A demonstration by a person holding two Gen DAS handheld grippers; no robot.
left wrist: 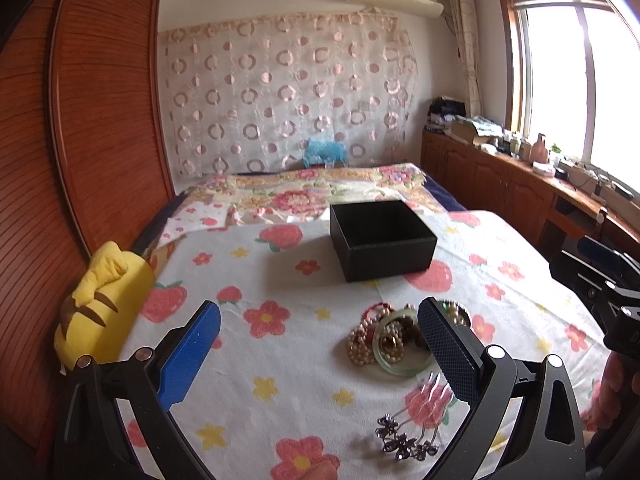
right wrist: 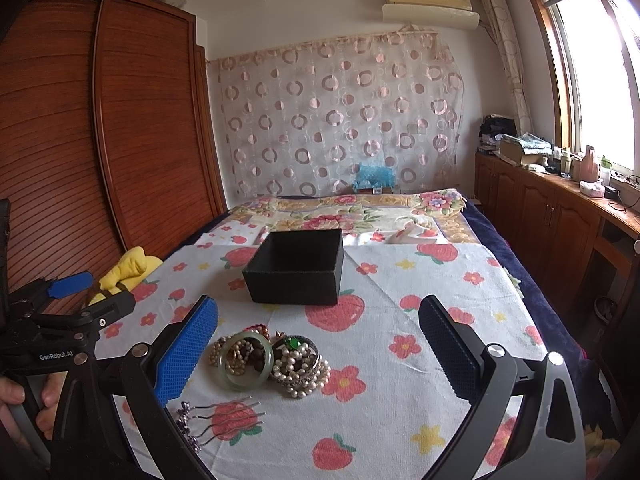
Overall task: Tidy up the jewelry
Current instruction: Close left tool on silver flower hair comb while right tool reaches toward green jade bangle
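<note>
Bedroom with a flower-print sheet (right wrist: 400, 280) bearing one empty black box (right wrist: 296, 268), one jewelry heap (right wrist: 268, 360) before it and one hair comb (right wrist: 216, 424) nearest; left gripper (left wrist: 320, 352) and right gripper (right wrist: 318, 348) spread wide, holding nothing.

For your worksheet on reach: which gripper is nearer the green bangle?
Left. The left gripper has one finger overlapping the green bangle; the right gripper is centred further right of it.

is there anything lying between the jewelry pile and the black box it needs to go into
Nothing visible. Only bare flower-printed bedsheet separates the pile of pearl strands and pale green bangle from the open black square box. The silver hair comb lies on the pile's near side.
</note>
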